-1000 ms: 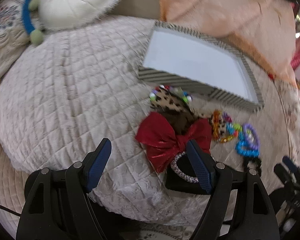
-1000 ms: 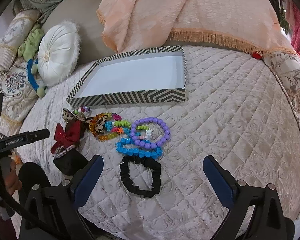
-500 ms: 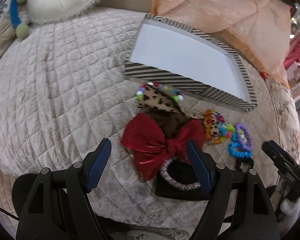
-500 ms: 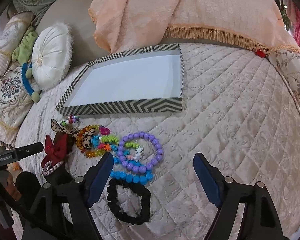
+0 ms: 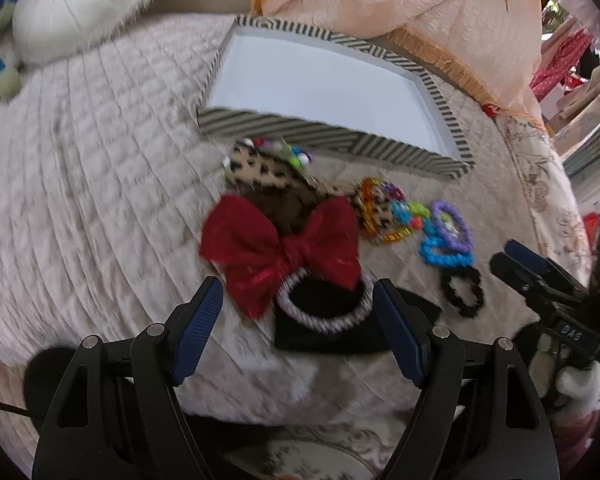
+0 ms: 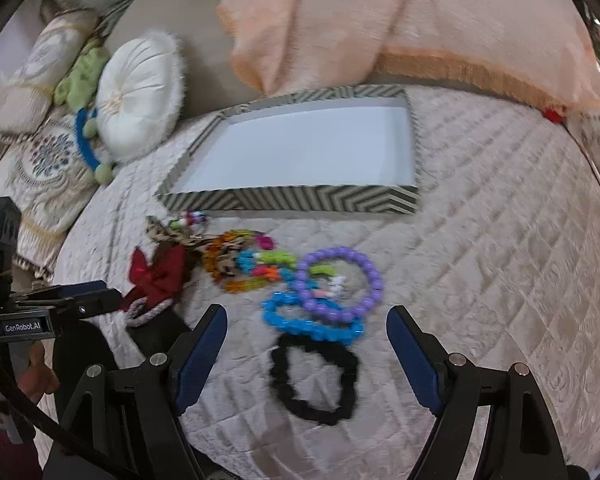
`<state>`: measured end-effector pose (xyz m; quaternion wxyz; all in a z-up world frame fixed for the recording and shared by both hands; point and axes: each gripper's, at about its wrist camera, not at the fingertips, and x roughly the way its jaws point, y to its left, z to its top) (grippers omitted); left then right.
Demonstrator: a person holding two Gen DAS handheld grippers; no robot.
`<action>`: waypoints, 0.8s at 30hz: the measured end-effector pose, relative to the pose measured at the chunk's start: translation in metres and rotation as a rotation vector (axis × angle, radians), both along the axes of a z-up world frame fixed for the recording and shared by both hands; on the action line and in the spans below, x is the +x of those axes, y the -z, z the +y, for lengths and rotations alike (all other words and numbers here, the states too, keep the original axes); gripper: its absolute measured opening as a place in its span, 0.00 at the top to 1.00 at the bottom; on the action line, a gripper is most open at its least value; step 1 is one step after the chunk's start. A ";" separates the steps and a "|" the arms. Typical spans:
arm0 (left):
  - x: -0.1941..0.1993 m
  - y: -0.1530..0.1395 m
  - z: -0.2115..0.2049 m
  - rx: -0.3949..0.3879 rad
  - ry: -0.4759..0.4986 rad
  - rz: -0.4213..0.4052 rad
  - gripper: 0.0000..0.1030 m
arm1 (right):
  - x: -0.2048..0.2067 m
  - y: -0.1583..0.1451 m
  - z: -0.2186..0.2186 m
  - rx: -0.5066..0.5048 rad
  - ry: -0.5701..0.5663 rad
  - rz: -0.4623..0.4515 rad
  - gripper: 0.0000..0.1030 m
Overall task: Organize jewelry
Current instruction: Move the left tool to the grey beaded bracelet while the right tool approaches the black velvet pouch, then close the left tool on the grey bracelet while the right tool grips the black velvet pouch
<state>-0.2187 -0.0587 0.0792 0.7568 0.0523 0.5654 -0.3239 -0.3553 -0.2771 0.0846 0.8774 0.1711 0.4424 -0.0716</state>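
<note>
An empty striped box (image 5: 320,136) (image 6: 284,200) lies on the quilted cushion. In front of it lie a leopard bow (image 5: 260,168), a red bow (image 5: 280,248) (image 6: 156,276), a white-purple hair tie (image 5: 324,308) on a black pouch (image 5: 340,336), mixed bead bracelets (image 6: 244,264), a purple bracelet (image 6: 340,284), a blue bracelet (image 6: 308,324) and a black scrunchie (image 6: 316,376). My left gripper (image 5: 296,336) is open, its fingers on either side of the hair tie. My right gripper (image 6: 304,360) is open, astride the black scrunchie.
A round white pillow (image 6: 140,96), a blue and green toy (image 6: 88,140) and patterned cushions (image 6: 48,164) sit at the left. A peach fringed cloth (image 6: 420,28) hangs behind the box. The cushion edge drops off below both grippers.
Both grippers have moved forward and lower toward the pile. The left now frames the hair tie and the right frames the black scrunchie. Both stay open.
</note>
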 end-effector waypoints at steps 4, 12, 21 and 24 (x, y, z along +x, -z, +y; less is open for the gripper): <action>-0.003 0.002 0.007 -0.030 -0.020 0.068 0.25 | 0.005 0.003 0.023 0.029 -0.100 -0.005 0.21; 0.012 0.024 0.008 -0.105 -0.136 0.243 0.28 | 0.014 0.023 0.067 0.081 -0.289 -0.048 0.21; 0.017 0.034 0.005 -0.122 -0.180 0.284 0.62 | 0.037 0.038 0.080 0.055 -0.337 -0.082 0.38; 0.019 0.034 0.011 -0.116 -0.191 0.274 0.79 | 0.043 0.047 0.083 0.105 -0.370 -0.075 0.67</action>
